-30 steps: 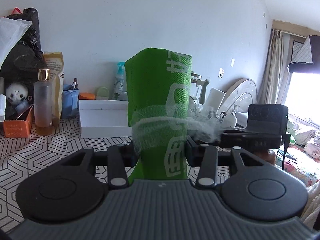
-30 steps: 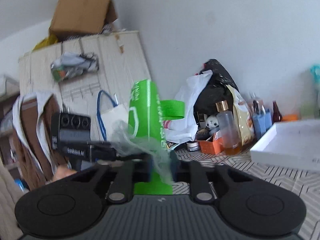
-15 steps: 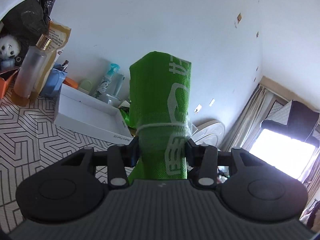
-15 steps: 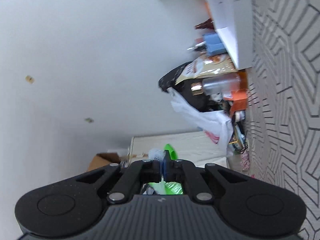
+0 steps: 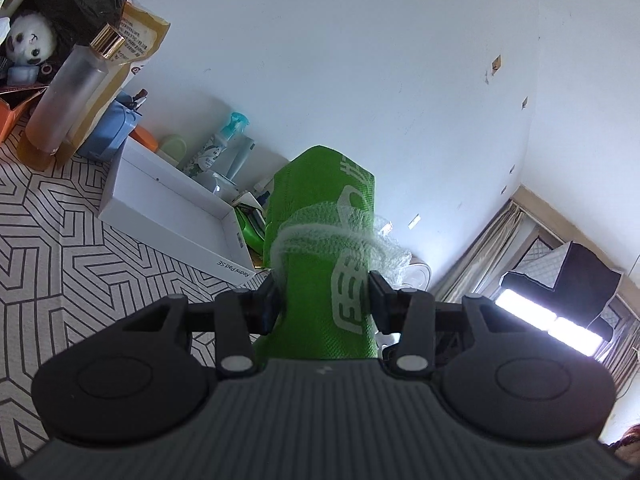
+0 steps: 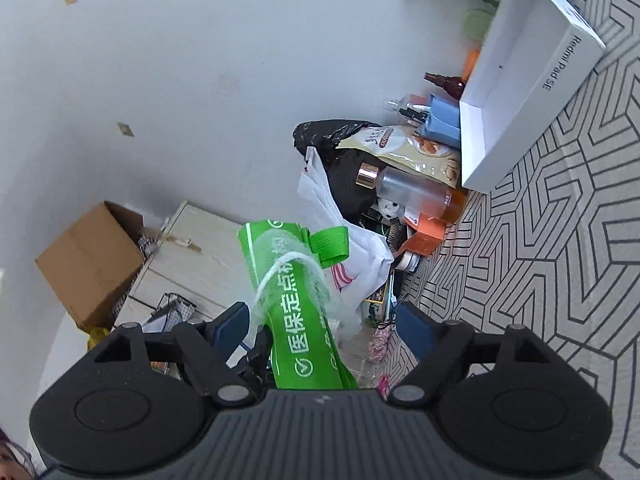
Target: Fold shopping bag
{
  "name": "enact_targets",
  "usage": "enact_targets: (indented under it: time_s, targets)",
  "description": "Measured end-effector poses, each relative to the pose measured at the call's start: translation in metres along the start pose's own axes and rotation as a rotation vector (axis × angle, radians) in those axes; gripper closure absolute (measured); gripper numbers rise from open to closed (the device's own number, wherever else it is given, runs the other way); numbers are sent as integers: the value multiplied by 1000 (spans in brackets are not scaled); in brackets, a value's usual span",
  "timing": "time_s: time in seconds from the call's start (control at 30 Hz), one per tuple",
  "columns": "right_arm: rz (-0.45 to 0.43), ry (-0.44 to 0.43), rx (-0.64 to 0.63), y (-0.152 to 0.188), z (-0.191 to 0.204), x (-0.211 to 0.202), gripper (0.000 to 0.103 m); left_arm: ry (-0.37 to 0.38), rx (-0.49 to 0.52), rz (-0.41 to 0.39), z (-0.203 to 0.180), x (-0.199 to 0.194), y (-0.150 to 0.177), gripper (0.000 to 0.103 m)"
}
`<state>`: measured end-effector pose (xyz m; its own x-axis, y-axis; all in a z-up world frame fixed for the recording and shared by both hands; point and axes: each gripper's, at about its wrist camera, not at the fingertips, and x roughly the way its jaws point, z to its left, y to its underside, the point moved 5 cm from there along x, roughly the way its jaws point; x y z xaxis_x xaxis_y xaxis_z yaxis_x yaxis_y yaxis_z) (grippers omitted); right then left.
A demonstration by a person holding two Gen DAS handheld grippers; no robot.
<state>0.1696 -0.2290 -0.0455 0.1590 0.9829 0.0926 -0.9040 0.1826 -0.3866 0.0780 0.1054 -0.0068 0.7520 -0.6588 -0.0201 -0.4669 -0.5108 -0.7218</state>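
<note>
Right gripper [image 6: 322, 330] jaws now spread (let go) | left gripper [image 5: 322, 292] jaws pinch folded bag [image 5: 320, 240]

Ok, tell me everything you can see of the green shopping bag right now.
The green shopping bag is rolled into a narrow upright bundle of woven-looking fabric with white print. A white mesh band with a cord circles its middle. The left tool is clamped on it below the band. In the right view a green handle loop sticks out; the right tool is open around it.
</note>
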Motion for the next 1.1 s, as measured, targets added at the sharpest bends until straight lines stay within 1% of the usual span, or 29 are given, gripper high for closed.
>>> enact_targets:
  time_s: [0.1,0.13,0.2,0.23,0.27,0.33,0.37,0.4,0.43,0.47,0.5,0.53,0.57,0.6,0.63,0.7,0.77,0.8,0.87,0.9,0.97,1.03,1.07,1.1]
  targets:
    - [34,-10,-70,3,12,9,18,18,4,13,-4,5,0,60]
    - [42,-6,-100,5,16,14,14,31,5,19,-7,9,1,60]
    - [45,-2,-141,8,22,23,12,54,7,31,-13,15,3,60]
    - [38,-5,-160,9,25,29,9,65,9,40,-16,18,5,60]
    - [35,-16,-172,10,27,35,8,76,6,49,-18,21,7,60]
    - [45,-37,-174,10,30,43,8,93,1,66,-21,27,9,60]
    - [46,-39,-165,9,30,47,12,99,2,75,-21,30,11,60]
    - [47,-39,-155,9,29,49,19,104,4,84,-22,32,12,60]
    - [45,-41,-136,7,27,51,37,99,7,91,-22,34,12,61]
    - [40,-47,-105,6,24,51,46,86,13,97,-21,37,13,63]
    - [39,-49,-75,4,20,50,47,74,16,98,-19,38,12,63]
    - [38,-52,-46,2,16,50,50,63,19,96,-17,38,10,64]
    - [34,-51,-25,0,13,49,58,52,21,94,-14,38,8,61]
    - [25,-37,-20,-3,10,48,59,42,24,92,-12,38,6,62]
    - [15,-12,-22,-7,9,46,60,31,26,90,-10,38,4,63]
    - [-4,39,-36,-17,8,44,62,9,31,85,-6,39,0,63]
    - [-30,108,-76,-33,15,40,63,-12,36,81,-1,39,-4,62]
    - [-43,137,-112,-42,22,39,64,-23,39,79,1,39,-6,61]
    - [-78,224,-227,-68,42,38,64,-56,44,68,8,38,-12,61]
    - [-95,287,-307,-78,52,39,64,-77,47,69,13,39,-15,59]
    - [-123,478,-557,-101,80,48,64,-136,52,89,25,44,-20,56]
    - [-119,650,-780,-114,97,64,64,-199,55,119,38,51,-23,56]
    - [-102,713,-858,-118,100,73,64,-224,54,139,44,56,-25,56]
    - [-64,791,-968,-121,101,88,64,-245,51,159,49,61,-26,56]
